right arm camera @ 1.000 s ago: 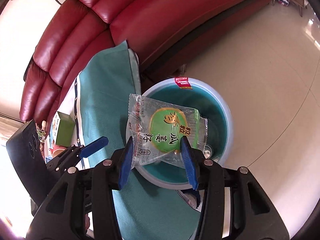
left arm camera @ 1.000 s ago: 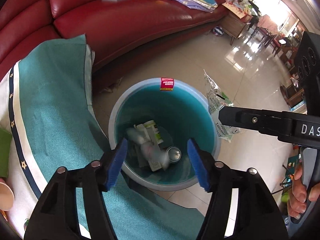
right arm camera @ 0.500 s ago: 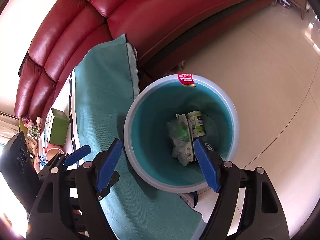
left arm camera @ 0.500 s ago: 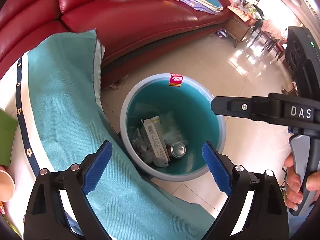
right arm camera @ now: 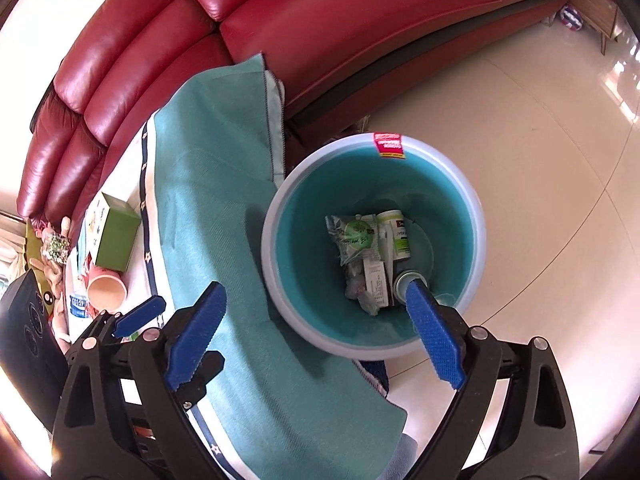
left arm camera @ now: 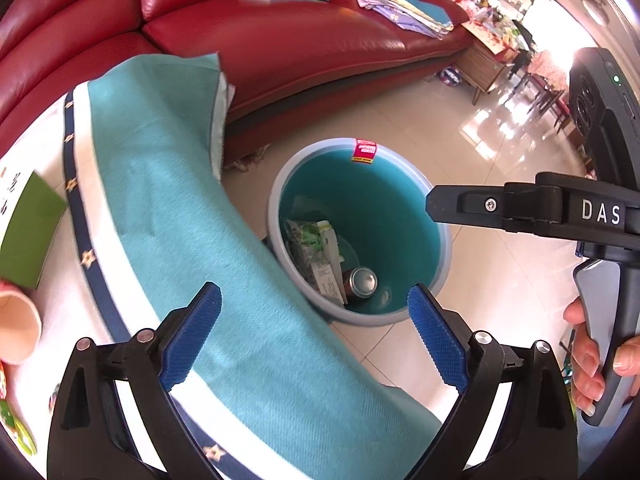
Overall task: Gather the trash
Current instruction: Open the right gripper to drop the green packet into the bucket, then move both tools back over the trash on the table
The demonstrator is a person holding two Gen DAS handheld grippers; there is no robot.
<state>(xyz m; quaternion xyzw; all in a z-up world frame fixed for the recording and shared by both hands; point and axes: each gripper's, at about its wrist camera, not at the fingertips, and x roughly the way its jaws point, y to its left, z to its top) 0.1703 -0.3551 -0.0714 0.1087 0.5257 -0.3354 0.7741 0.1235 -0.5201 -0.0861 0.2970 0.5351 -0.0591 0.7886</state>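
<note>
My left gripper [left arm camera: 314, 334] and right gripper [right arm camera: 316, 332] are both opening, nothing between them. Wrappers [right arm camera: 354, 236] and can [left arm camera: 363, 280] lie in the bin [right arm camera: 276, 200]; a cup [right arm camera: 106, 290] waits on the table [left arm camera: 48, 312].

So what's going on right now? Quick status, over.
Left gripper and right gripper opening, nothing between the jaws. Wrapper and can in the bin. Nothing in the way.
</note>
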